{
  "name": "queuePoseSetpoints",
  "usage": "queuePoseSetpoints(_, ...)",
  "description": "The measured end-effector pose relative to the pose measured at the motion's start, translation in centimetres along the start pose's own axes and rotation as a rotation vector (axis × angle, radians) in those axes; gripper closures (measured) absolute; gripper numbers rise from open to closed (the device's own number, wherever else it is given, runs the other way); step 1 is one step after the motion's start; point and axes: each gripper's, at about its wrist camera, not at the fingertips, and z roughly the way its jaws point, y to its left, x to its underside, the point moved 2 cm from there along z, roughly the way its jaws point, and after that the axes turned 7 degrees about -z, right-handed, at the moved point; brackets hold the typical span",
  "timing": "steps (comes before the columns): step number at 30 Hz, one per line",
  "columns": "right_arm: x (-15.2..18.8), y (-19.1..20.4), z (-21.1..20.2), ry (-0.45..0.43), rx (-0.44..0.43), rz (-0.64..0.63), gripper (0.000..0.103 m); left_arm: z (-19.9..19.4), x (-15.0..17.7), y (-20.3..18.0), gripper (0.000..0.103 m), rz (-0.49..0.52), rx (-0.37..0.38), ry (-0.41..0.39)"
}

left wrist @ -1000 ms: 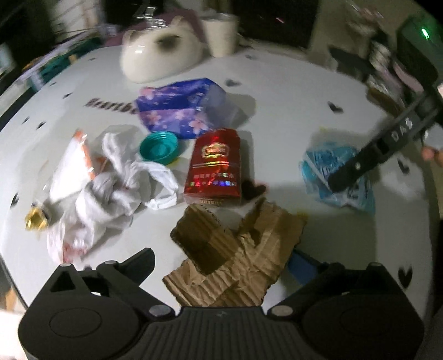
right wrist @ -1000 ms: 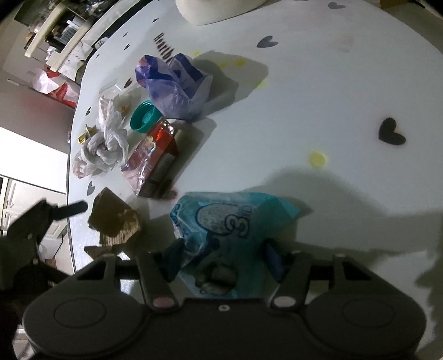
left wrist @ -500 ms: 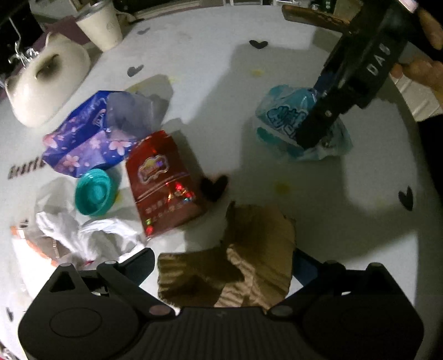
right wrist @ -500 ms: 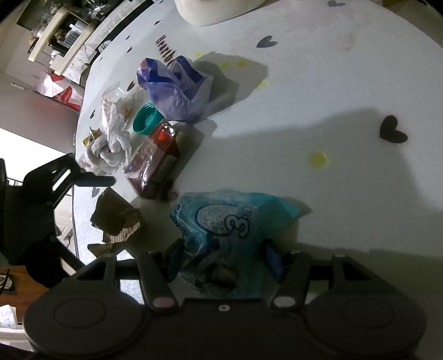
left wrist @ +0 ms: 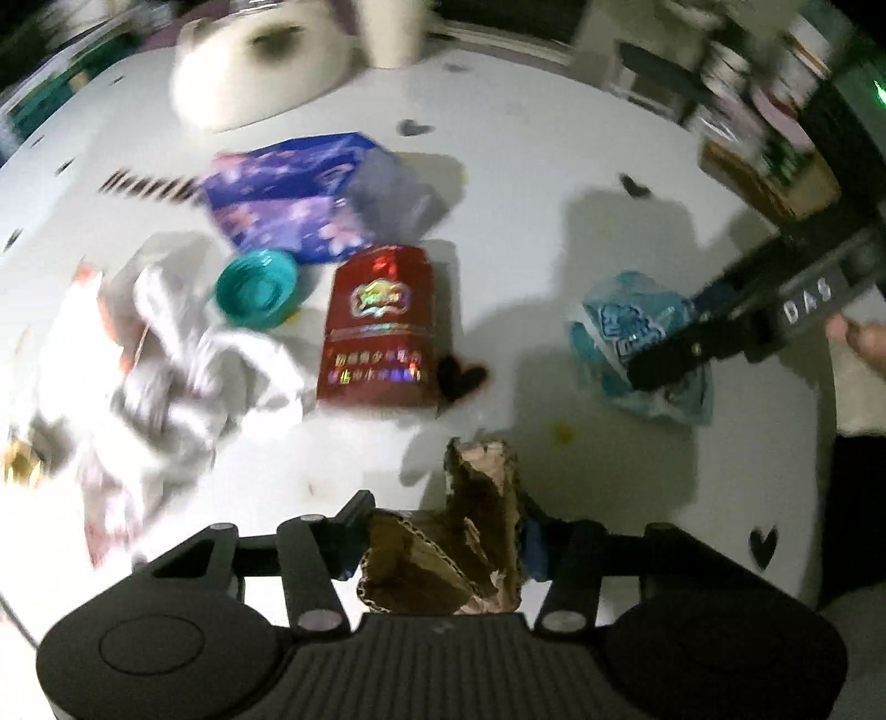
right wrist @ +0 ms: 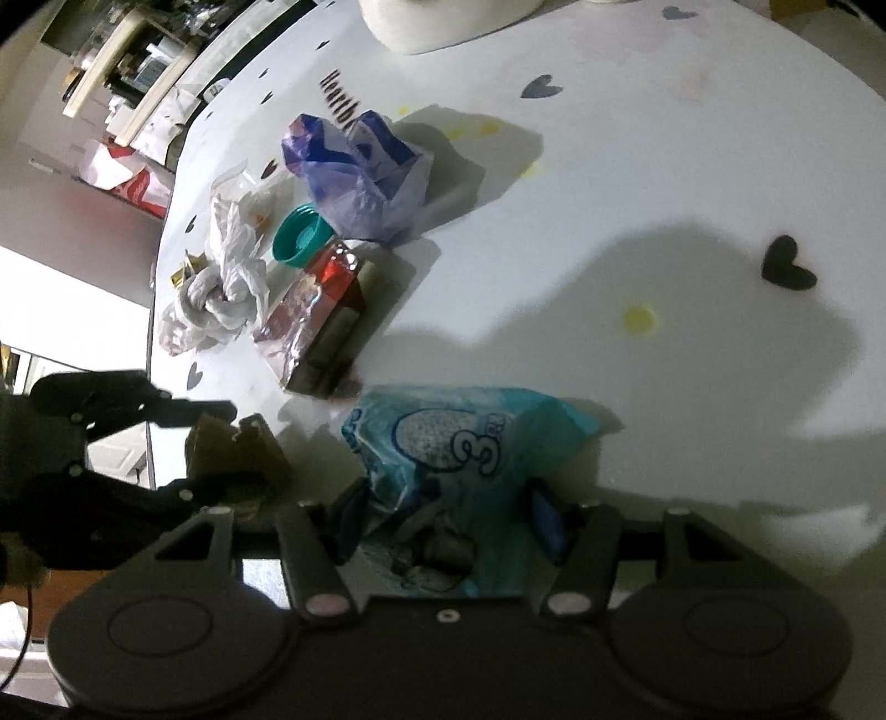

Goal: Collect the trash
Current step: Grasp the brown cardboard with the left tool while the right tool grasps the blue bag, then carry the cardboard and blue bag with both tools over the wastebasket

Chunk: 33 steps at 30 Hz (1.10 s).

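Observation:
My left gripper (left wrist: pixel 443 537) is shut on a crumpled brown cardboard scrap (left wrist: pixel 454 537) and holds it just above the white table (left wrist: pixel 554 232). My right gripper (right wrist: pixel 448 515) is shut on a light blue plastic wrapper (right wrist: pixel 465 437), which also shows in the left wrist view (left wrist: pixel 626 327). On the table lie a red foil packet (left wrist: pixel 382 327), a teal lid (left wrist: pixel 257 285), a purple flowered bag (left wrist: pixel 299 194) and crumpled white plastic (left wrist: pixel 171 360). The left gripper and cardboard show in the right wrist view (right wrist: pixel 232 443).
A white rounded container (left wrist: pixel 260 72) and a pale cup (left wrist: pixel 393 27) stand at the table's far edge. Cluttered shelves (left wrist: pixel 775 111) are at the far right. Black heart marks dot the tabletop (right wrist: pixel 786 271). A gold scrap (left wrist: pixel 22 465) lies at the left.
My left gripper has closed tighter on the cardboard and swung back to face the trash pile. The right gripper still holds the blue wrapper in about the same place.

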Motion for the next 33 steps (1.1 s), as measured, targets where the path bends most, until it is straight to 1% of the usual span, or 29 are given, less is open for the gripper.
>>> queuePoseSetpoints(7, 0.0, 1.7, -1.6, -0.056, 0.011, -0.1, 0.044, -2.6, 2.3, -1.2, 0.053, -0.232, -0.102, -0.105)
queuePoseSetpoints(12, 0.0, 3.1, -3.0, -0.103, 0.013, -0.183, 0.044, -5.1, 3.3, -2.0, 0.054, -0.376, -0.148, -0.187)
queuePoseSetpoints(18, 0.1, 4.8, -4.8, -0.155, 0.013, -0.279, 0.044, -8.2, 4.5, -2.9, 0.054, -0.521, -0.213, -0.286)
queuePoseSetpoints(24, 0.3, 6.7, -6.2, -0.193, 0.0, -0.368, 0.044, -11.5, 6.4, -3.7, 0.054, -0.652, -0.285, -0.377)
queuePoseSetpoints(30, 0.5, 8.7, -7.8, -0.241, -0.011, -0.444, 0.044, -13.8, 8.6, -4.9, 0.054, -0.756, -0.367, -0.433)
queuePoseSetpoints(33, 0.6, 9.9, -8.7, -0.262, -0.013, -0.479, 0.044, -14.9, 9.6, -5.3, 0.054, -0.81, -0.39, -0.464)
